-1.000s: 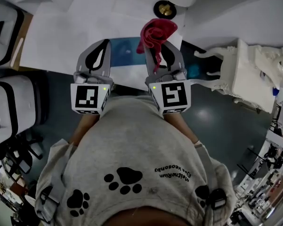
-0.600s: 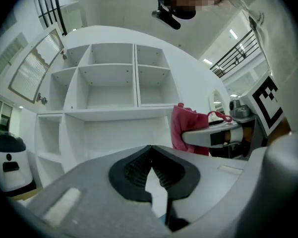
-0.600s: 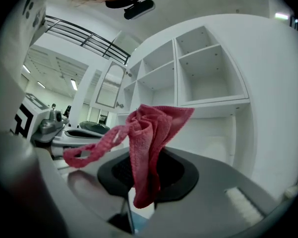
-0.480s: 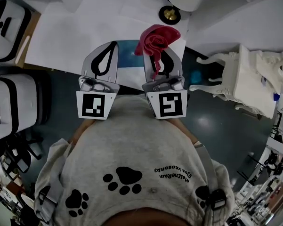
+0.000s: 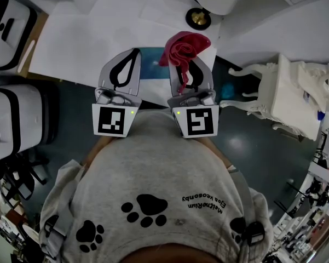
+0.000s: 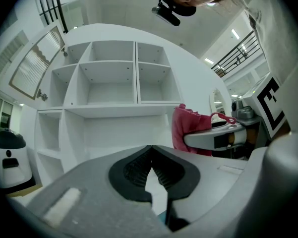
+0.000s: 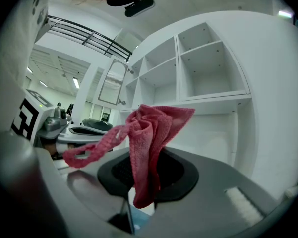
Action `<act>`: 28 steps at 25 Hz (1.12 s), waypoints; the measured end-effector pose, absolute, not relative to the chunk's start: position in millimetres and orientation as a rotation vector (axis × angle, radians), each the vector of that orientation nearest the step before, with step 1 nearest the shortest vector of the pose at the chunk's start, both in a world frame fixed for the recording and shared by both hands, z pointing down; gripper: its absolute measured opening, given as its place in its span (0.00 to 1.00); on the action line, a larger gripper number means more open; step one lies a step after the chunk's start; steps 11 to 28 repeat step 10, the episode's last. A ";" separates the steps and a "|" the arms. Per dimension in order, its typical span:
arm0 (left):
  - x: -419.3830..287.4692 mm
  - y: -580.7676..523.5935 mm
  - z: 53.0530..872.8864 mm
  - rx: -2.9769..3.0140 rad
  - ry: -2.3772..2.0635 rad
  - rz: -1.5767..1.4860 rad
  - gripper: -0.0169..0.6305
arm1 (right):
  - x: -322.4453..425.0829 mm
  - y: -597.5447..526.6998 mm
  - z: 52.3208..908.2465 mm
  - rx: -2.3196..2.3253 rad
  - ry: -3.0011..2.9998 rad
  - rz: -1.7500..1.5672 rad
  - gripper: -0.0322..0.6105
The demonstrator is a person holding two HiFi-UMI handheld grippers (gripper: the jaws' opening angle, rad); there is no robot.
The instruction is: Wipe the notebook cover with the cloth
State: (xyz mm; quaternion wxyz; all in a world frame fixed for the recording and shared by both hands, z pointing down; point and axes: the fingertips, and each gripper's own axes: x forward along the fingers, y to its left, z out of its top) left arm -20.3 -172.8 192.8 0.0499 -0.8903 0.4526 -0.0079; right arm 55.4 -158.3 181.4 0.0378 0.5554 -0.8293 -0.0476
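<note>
In the head view the blue notebook (image 5: 151, 64) lies on the white table (image 5: 76, 43), partly hidden behind both grippers. My right gripper (image 5: 182, 59) is shut on a red cloth (image 5: 183, 44), which bunches above its tips. In the right gripper view the cloth (image 7: 148, 143) hangs out of the shut jaws (image 7: 144, 185), with a loose loop trailing left. My left gripper (image 5: 133, 53) is held beside it, shut and empty; its jaws meet in the left gripper view (image 6: 151, 168), where the cloth (image 6: 187, 129) shows at the right. Both grippers are held close to my body, above the table's near edge.
A black and gold round object (image 5: 198, 18) sits at the table's far right. A white ornate chair (image 5: 284, 86) stands to the right on the dark floor. White and black cases (image 5: 13, 122) stand at the left. An open white shelf unit (image 6: 114, 78) faces both grippers.
Over the last second both grippers rose slightly in the view and drew closer together, the cloth going with the right one. Their grip states stay the same.
</note>
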 end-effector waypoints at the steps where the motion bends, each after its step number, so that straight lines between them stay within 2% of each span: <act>1: -19.6 -173.2 193.0 -2.709 1.380 -0.025 0.03 | 55.9 -159.0 181.7 1.700 -2.548 -0.147 0.16; 28: -11.3 -182.3 197.8 -2.703 1.375 -0.045 0.03 | 64.4 -171.3 183.1 1.688 -2.561 -0.162 0.16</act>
